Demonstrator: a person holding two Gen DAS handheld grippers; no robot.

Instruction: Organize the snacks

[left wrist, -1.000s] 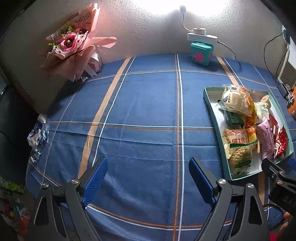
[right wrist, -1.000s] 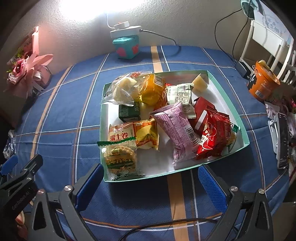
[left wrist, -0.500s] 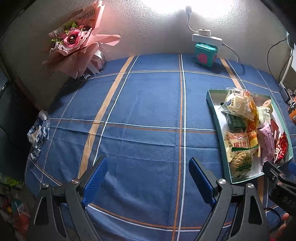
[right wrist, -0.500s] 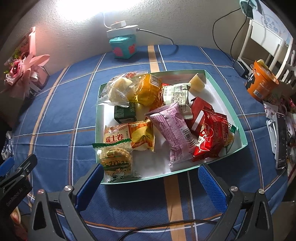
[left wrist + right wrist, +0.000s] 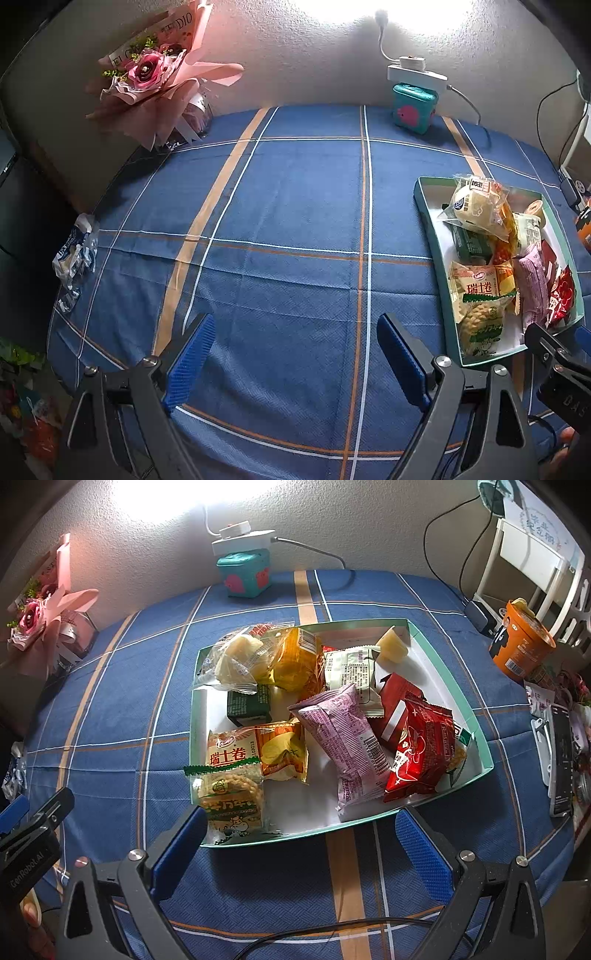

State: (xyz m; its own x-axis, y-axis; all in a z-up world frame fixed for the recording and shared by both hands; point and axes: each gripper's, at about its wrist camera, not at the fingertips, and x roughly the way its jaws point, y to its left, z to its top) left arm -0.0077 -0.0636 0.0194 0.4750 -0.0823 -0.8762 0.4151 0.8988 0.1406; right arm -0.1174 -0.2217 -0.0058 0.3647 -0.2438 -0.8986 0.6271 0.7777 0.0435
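- Snacks: a heap of wrapped packets lies inside a shallow teal-rimmed tray (image 5: pixel 448 672) on the blue plaid desk (image 5: pixel 288 206). None shows on the cloth outside the tray. Whether this heap awaits sorting or is the sorted result, the views do not settle.
- Relation to right gripper (image 5: pixel 301 843): the tray sits directly ahead of the fingers, its near rim just beyond and between the fingertips. Nearest the left fingertip is the green-and-yellow biscuit packet (image 5: pixel 231 801), at the tray's near-left corner.
- Purple packet (image 5: pixel 345 740): ahead of the fingers, slightly to their right. Its long axis runs away from the fingers, slanting leftward at the far end. The red packet (image 5: pixel 421 746) lies against its right side.
- Swiss-roll packet (image 5: pixel 258 751): just beyond the biscuit packet, long axis across the fingers' line.
- Relation to left gripper (image 5: pixel 293 349): the tray lies well off to the right of these fingers; only bare cloth is ahead of them. The right gripper is the nearer to the snacks.
- Finger state: both pairs spread wide, nothing between them.
- Pose: both grippers held above the desk's near edge, pointing forward and tilted down at the cloth.
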